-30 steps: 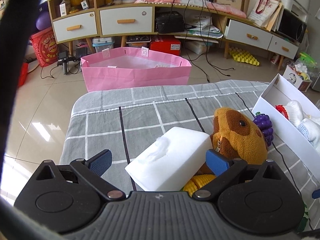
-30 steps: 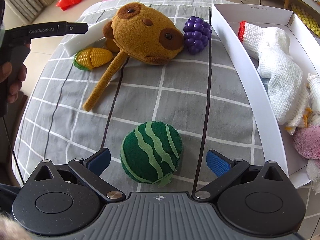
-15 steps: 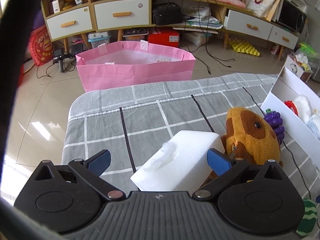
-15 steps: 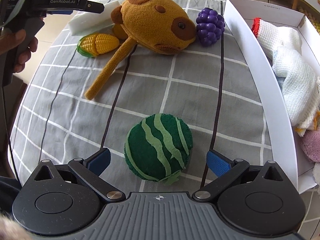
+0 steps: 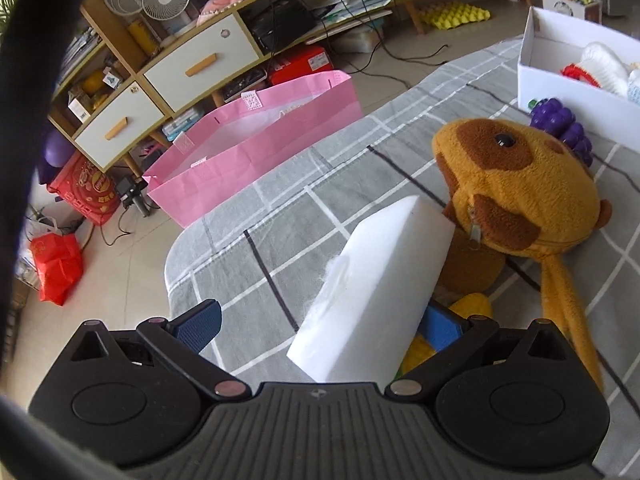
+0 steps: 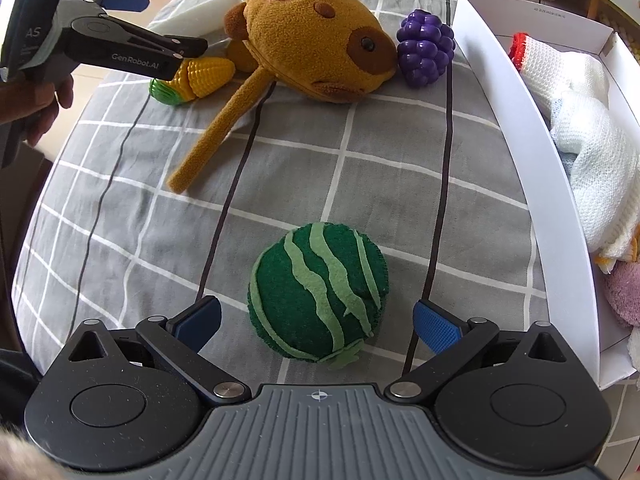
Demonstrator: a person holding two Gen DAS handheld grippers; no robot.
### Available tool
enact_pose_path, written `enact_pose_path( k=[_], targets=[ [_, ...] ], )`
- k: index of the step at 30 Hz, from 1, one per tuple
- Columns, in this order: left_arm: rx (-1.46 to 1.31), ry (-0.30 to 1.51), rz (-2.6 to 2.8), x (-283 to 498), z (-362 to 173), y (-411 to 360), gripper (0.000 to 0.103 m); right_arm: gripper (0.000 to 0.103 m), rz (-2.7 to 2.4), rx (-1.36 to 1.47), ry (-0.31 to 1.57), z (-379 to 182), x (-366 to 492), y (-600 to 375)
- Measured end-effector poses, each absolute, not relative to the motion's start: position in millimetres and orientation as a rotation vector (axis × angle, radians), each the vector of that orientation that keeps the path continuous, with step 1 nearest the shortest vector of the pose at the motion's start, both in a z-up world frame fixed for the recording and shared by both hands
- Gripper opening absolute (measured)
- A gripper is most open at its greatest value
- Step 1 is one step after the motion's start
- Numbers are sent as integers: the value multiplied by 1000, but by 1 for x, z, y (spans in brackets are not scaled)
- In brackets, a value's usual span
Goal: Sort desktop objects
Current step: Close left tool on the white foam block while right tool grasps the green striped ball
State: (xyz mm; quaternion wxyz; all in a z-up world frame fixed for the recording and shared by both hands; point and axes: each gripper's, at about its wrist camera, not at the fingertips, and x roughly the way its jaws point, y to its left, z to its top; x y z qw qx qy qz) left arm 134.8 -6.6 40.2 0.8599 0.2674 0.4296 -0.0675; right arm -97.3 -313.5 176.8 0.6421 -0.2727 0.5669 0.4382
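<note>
Felt watermelon lay on the grey checked cloth between the right gripper's spread fingers — soft, light, probably best pinched across its middle. Left gripper stood open around a white foam block — untouched.

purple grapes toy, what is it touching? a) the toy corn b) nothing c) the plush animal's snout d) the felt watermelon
c, in the right wrist view the purple grapes toy sits pressed against the snout of the plush animal, far from the felt watermelon and the toy corn.
</note>
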Motion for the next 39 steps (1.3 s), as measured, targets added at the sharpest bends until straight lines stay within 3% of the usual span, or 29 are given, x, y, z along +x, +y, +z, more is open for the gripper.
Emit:
enact_pose_path(
  k=[7, 9, 11, 21, 26, 28, 32, 39],
  targets=[
    [559, 931, -106, 142, 32, -3, 101, 102, 1003, -620, 1287, 178, -97, -310],
    [523, 944, -99, 145, 34, 0, 89, 100, 1003, -622, 1292, 177, -97, -310],
    [489, 964, -83, 148, 33, 3, 84, 100, 996, -628, 1297, 175, -98, -308],
    [367, 1001, -52, 159, 29, 18, 84, 98, 986, -636, 1290, 174, -97, -307],
    [358, 1006, -56, 162, 28, 18, 75, 79, 983, -636, 1296, 173, -94, -307],
    [354, 1006, -56, 163, 29, 19, 75, 77, 990, -637, 1300, 172, -95, -307],
    [340, 971, -59, 158, 39, 22, 95, 81, 994, -657, 1297, 170, -97, -306],
    [309, 971, -77, 166, 43, 28, 98, 82, 1000, -668, 1296, 169, -98, -305]
  ],
)
